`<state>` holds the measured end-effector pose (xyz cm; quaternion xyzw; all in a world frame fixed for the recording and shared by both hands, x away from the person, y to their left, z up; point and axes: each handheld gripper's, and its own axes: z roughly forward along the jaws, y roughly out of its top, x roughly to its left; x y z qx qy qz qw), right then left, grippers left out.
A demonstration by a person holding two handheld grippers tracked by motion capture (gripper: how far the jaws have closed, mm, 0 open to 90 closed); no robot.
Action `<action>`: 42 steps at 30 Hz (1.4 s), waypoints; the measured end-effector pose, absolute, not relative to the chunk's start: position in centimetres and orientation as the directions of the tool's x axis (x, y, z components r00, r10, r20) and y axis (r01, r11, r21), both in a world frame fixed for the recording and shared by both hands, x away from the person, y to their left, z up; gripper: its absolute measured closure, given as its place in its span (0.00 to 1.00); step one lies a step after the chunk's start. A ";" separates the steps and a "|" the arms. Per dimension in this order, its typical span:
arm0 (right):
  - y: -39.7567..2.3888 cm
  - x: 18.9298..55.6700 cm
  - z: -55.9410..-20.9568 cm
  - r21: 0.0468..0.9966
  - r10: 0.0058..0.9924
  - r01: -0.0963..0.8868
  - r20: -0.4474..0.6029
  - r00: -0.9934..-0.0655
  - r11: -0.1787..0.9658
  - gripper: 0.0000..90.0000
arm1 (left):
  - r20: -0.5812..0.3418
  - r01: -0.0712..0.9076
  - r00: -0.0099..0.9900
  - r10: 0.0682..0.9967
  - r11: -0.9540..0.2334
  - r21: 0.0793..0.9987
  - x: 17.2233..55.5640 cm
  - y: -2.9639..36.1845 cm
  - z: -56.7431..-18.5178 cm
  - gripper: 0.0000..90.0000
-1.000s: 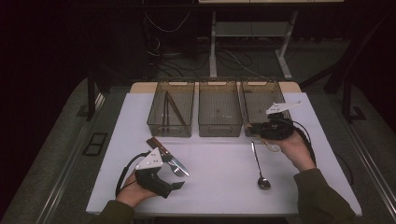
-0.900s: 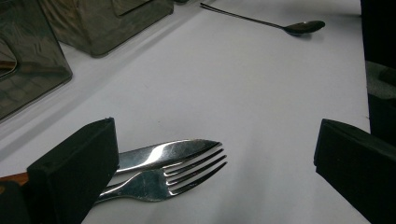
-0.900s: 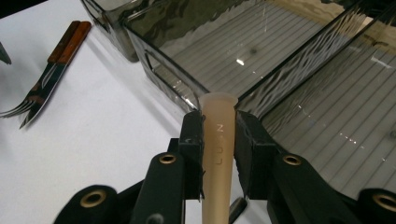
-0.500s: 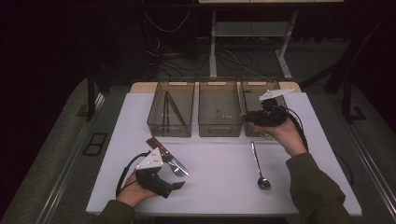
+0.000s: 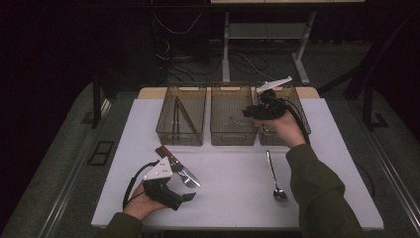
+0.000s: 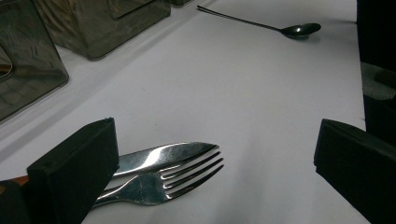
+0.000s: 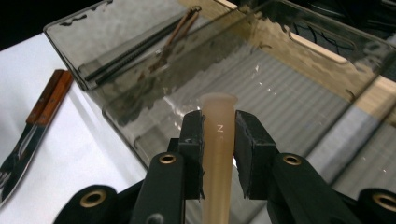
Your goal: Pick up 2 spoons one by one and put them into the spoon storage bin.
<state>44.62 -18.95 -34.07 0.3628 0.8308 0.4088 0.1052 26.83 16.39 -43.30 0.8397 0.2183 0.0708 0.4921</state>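
Tan handle (image 7: 217, 140) clamped in right gripper (image 7: 218, 135)

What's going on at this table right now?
A person is sorting cutlery into three clear bins. The right tongs are shut on a tan plastic handle, held over the middle bin. The left tongs rest open on the white table, around the tips of a knife and fork. A spoon lies on the table.
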 end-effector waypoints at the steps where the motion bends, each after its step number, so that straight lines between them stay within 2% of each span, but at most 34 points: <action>1: -18.7 44.9 -34.1 0.758 0.685 0.511 0.119 -0.718 0.404 0.82 | -0.096 0.297 0.895 0.436 -0.421 0.857 26.8 16.4 -43.3 0.00; 23: -15.0 49.3 -37.4 0.711 0.706 0.573 0.154 -0.692 0.407 0.80 | -0.098 0.289 0.898 0.428 -0.407 0.866 26.8 16.6 -43.1 0.00; 26: -15.1 49.5 -37.8 0.713 0.702 0.590 0.195 -0.685 0.378 0.60 | -0.099 0.289 0.899 0.427 -0.408 0.866 26.8 16.6 -43.1 0.00; 29: -15.1 49.3 -37.8 0.710 0.708 0.590 0.183 -0.681 0.384 0.48 | -0.098 0.288 0.899 0.427 -0.409 0.866 26.9 16.6 -43.1 0.00; 35: -15.6 48.7 -37.1 0.713 0.689 0.604 0.237 -0.685 0.356 0.39 | -0.093 0.286 0.899 0.428 -0.411 0.866 26.9 16.6 -43.1 0.00; 40: -16.4 46.8 -36.1 0.739 0.661 0.571 0.232 -0.714 0.358 0.39 | -0.100 0.294 0.895 0.435 -0.405 0.866 26.9 16.7 -43.1 0.00; 42: -16.9 45.7 -35.9 0.755 0.658 0.556 0.226 -0.718 0.347 0.43 | -0.097 0.292 0.895 0.436 -0.408 0.865 26.9 16.6 -43.1 0.00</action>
